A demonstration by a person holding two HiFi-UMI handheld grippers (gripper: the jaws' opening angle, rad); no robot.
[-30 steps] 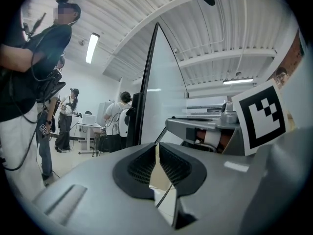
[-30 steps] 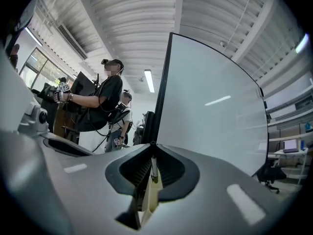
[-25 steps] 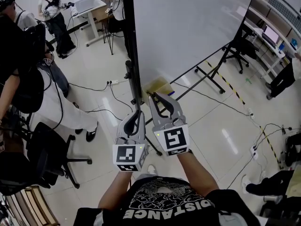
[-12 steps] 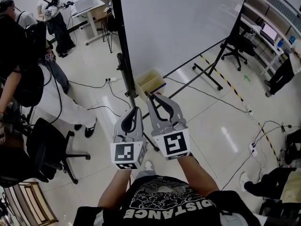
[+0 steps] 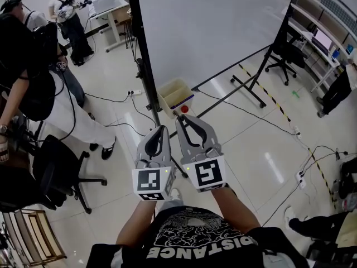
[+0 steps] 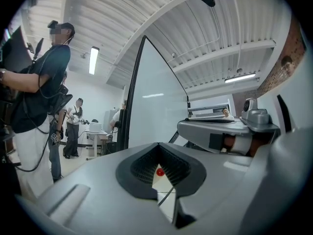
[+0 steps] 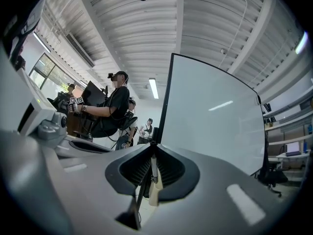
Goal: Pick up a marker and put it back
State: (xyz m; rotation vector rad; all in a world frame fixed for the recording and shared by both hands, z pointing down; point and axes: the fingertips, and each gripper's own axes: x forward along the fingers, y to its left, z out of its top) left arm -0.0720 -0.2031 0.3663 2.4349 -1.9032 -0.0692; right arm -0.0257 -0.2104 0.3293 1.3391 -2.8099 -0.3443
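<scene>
Closest in: holding the left gripper (image 5: 162, 128) and right gripper (image 5: 181, 117) side by side, almost touching. Both closed tight, tips together, gripping nothing. Just past the right gripper's tip: the red end of the marker (image 5: 184, 109), at the near corner of a tan bin (image 5: 165, 95) on the floor. Not touched by either gripper. Seen as a red dot through the left gripper's slit too. Behind the bin: a big whiteboard (image 5: 223, 27) on a black stand (image 5: 140, 66). Off to the left: a black chair (image 5: 56, 169) and a person (image 5: 33, 82), well apart from the grippers.
</scene>
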